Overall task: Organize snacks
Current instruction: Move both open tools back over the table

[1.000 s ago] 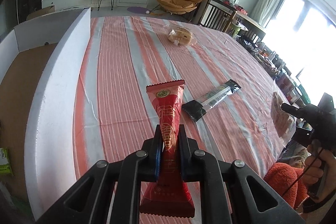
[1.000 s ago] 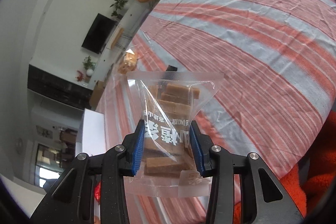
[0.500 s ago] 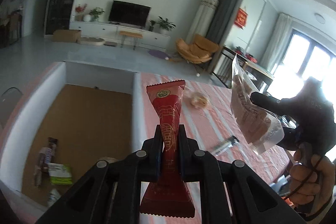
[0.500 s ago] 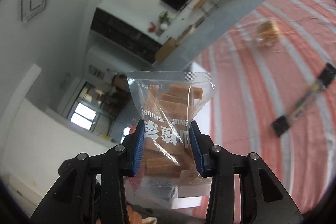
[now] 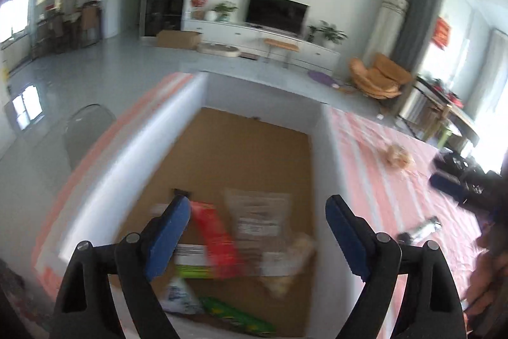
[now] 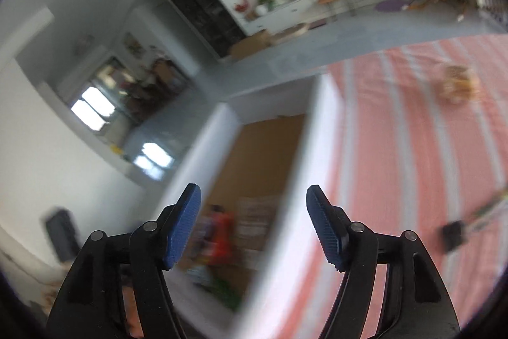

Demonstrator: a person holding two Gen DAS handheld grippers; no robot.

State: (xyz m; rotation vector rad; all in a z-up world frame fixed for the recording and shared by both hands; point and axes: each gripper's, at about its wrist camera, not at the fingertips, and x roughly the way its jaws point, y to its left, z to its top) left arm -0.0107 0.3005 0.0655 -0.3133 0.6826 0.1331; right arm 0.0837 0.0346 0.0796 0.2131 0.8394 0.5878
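— Opening over the box [image 5: 319, 154], both sets of jaws are seen spreading with nothing between them. Why are they held there?

— Release above the white-walled box is judged to be the aim. The left gripper [image 5: 257, 231] is aimed down into it; the red packet [image 5: 219, 240] and the clear bag of bars [image 5: 258, 218] are seen just beyond and below its blue pads, apparently loose inside the box, though blur hides whether they have settled.

— And the right gripper [image 6: 254, 223]?

— It is held above the box's near wall, jaws opening too, with the cardboard floor visible ahead of it.

— What else is contained?

— A green packet [image 5: 235, 315] and several pale wrappers lie closer, below the left gripper.

— What is left out?

— On the striped desk [image 5: 387, 180], off to the right, a bread roll [image 5: 397, 156] and a dark-ended stick pack [image 5: 420, 229] are still to be collected.
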